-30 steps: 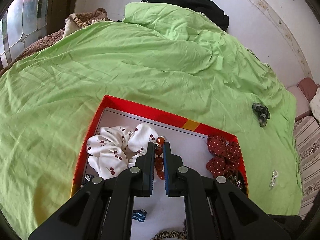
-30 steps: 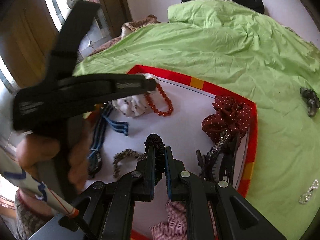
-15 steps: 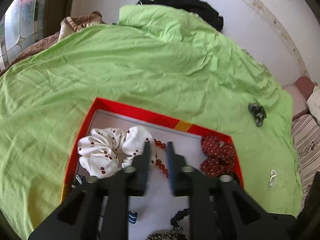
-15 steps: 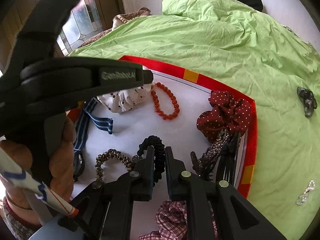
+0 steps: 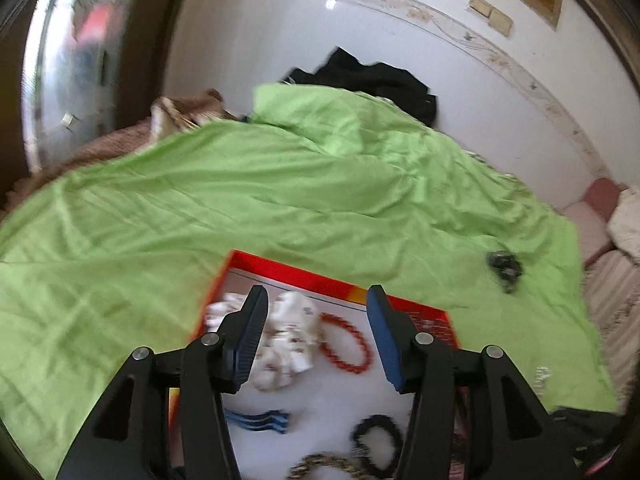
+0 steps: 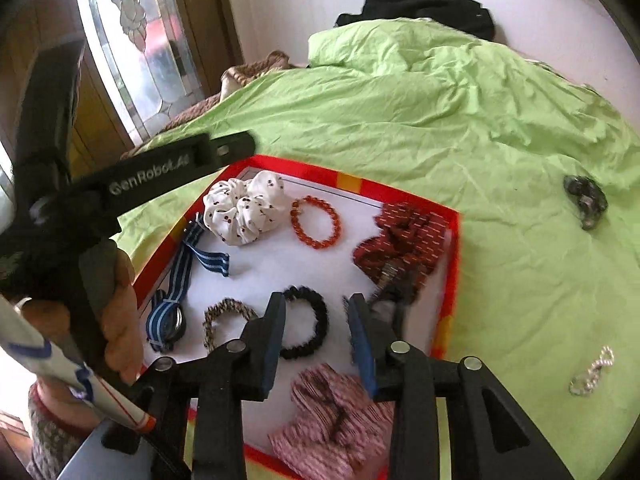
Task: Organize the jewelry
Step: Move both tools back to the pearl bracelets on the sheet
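left tool (image 5: 316,322): spread, holding nothing, above red-rimmed tray (image 6: 450,276) on green bed (image 6: 440,128) | right tool (image 6: 316,320): spread, empty, black hair tie (image 6: 316,322) just below its tips | tray: 1 orange bead bracelet (image 6: 316,222), 1 white scrunchie (image 6: 244,210), 1 red scrunchie (image 6: 404,240) | writing: "genrobot.ai" on left tool

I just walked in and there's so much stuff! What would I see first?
First the big bright green bedsheet, then the red-edged tray lying on it, full of hair ties and bracelets. In the tray, a white cherry scrunchie sits at the far end beside an orange bead bracelet. Off the tray, a small silver chain lies alone on the sheet to the right.
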The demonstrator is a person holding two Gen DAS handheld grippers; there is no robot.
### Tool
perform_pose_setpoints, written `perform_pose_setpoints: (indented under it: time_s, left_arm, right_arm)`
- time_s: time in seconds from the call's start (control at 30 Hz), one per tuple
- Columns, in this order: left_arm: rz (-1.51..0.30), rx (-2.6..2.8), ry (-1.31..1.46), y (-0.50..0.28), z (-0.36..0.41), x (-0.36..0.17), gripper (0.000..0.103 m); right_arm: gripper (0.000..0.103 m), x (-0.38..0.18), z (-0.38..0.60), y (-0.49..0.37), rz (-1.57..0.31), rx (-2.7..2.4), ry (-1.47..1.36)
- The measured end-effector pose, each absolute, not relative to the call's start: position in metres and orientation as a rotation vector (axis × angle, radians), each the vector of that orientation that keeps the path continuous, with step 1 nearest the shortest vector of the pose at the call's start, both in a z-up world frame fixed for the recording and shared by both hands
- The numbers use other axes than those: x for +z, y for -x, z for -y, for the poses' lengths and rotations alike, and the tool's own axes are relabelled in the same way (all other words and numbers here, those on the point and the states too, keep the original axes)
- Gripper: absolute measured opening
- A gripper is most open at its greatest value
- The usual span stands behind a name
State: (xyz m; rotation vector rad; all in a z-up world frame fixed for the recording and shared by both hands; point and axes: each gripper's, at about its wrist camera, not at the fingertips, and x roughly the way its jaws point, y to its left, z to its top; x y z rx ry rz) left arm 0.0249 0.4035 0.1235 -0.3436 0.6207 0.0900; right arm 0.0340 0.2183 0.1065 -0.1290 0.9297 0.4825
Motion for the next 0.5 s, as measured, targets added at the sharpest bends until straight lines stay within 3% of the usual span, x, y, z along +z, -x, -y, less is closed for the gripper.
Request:
perform_pose_setpoints:
  time_s: [0.27, 0.5]
  left_arm:
    - [-0.559, 0.258, 0.253, -0.004, -0.409, 0.127, 0.063]
    - [-0.526, 0.310, 0.313, 0.012, -0.423, 0.134, 0.067]
  right_arm:
    - [0.047, 0.102, -0.127, -0.003, -0.945, 0.329, 0.077]
    - [0.050, 0.092, -0.027, 0.018, -0.975, 0.142, -0.054]
